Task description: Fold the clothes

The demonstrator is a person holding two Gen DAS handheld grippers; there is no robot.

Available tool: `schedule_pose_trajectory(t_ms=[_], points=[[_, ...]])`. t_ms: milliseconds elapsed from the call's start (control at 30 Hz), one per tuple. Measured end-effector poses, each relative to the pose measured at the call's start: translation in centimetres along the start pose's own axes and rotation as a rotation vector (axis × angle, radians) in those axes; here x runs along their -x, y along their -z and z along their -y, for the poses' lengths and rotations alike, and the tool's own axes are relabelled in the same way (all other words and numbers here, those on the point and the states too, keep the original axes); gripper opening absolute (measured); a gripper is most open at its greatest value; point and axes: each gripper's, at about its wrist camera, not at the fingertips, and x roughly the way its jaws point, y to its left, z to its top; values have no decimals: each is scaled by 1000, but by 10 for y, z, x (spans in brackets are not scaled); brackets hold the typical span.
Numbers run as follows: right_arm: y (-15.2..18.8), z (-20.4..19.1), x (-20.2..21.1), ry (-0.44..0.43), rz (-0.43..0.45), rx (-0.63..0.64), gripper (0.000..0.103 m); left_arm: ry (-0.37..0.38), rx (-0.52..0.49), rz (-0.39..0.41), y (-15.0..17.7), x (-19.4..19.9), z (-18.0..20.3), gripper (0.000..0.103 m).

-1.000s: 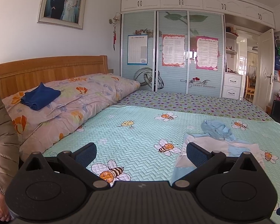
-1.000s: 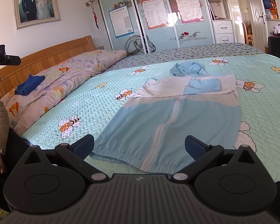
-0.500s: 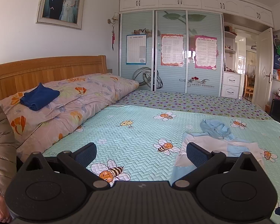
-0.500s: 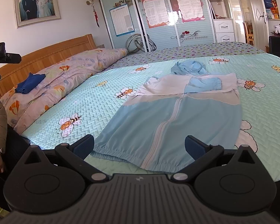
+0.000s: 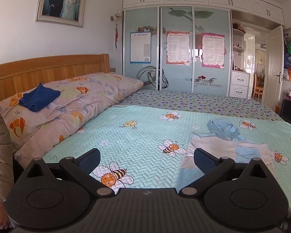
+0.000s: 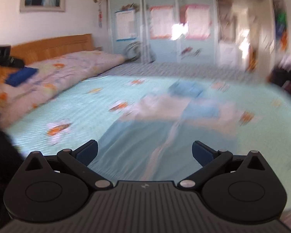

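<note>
Left gripper [image 5: 146,156]: fingers spread wide, nothing between them; hangs over the bee-print bedspread [image 5: 137,136]
Right gripper [image 6: 144,151]: likewise spread and empty; view blurred
Jacket [image 6: 145,141]: light blue and white, spread flat on the bedspread, hem nearest, zip up the middle, hood bunched at the far end
Handling: looks thin, soft, light; likely to slide; pinch hem corners or side edges
Blue folded cloth [image 5: 38,98]: far off, on the quilt
</note>
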Motion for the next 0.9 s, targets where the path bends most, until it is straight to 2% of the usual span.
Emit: schedule_pose_trajectory(t_ms=[67,167,300,467,600,900], points=[[-26,-25,6,77,40,67,103,7,1,-9,1,-2,1,102],[-57,-59,17,147,113,110,103,10,-3,-7,0,-4,2,102],[-85,-89,24,117,129,100,103,-2,26,5,-3,-2,-8,101],[-96,-95,24,88,110,53,103,-28,76,23,-7,1,-26,102],[-100,-95,25,86,101,12,103,-31,76,27,-6,6,-26,102],[-102,-99,24,97,99,9,103,-33,69,20,-6,2,-26,102]])
